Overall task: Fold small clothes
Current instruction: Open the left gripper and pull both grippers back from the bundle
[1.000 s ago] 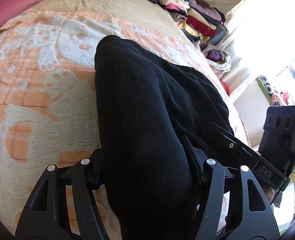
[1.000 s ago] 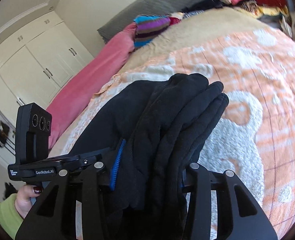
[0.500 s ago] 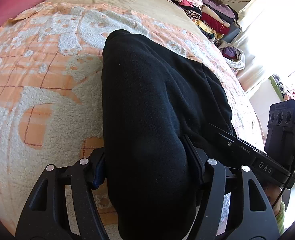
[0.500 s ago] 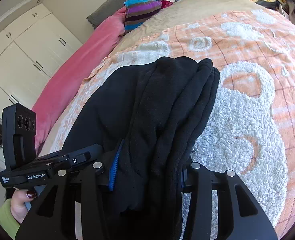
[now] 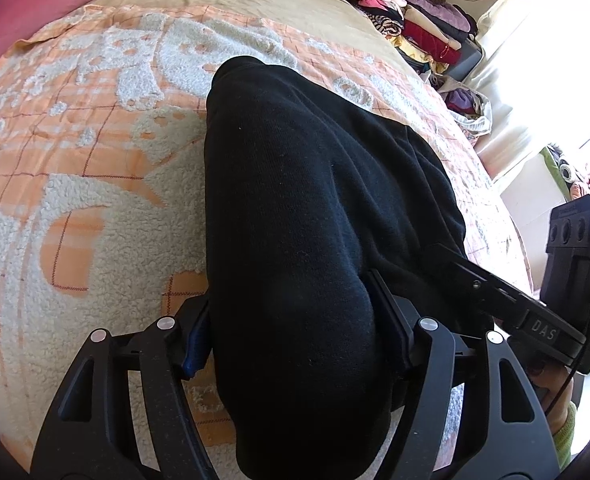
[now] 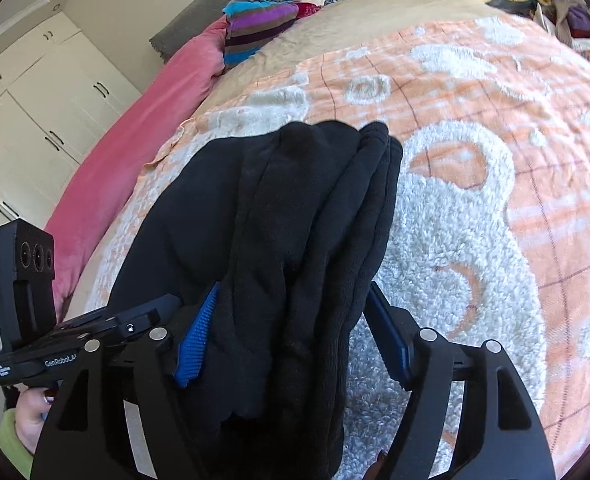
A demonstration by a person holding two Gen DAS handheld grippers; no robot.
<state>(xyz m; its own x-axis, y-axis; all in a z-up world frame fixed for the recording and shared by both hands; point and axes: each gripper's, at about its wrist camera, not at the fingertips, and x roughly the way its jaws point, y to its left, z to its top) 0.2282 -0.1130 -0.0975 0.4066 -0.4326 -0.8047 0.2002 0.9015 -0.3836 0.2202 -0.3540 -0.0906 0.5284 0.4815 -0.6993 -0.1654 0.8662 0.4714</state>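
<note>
A folded black garment (image 5: 303, 208) lies across the orange-and-white fleece blanket (image 5: 75, 160) on the bed. My left gripper (image 5: 295, 332) is shut on one end of it, its fabric bulging between the fingers. In the right wrist view the same black garment (image 6: 295, 220) shows as several stacked folds, and my right gripper (image 6: 291, 332) is shut on its other end. Each view shows the other gripper at the side, held by a hand: the right one (image 5: 567, 280) and the left one (image 6: 27, 300).
A pink duvet (image 6: 127, 152) runs along the bed's far side. A striped folded garment (image 6: 259, 28) lies near the pillows. Stacks of folded clothes (image 5: 407, 12) sit at the bed's far corner, with a bag of clothes (image 5: 471, 108) beside the bed. White wardrobes (image 6: 27, 120) stand behind.
Both grippers have carried the black garment down closer to the blanket, and it now rests flatter. Both grips have stayed shut.
</note>
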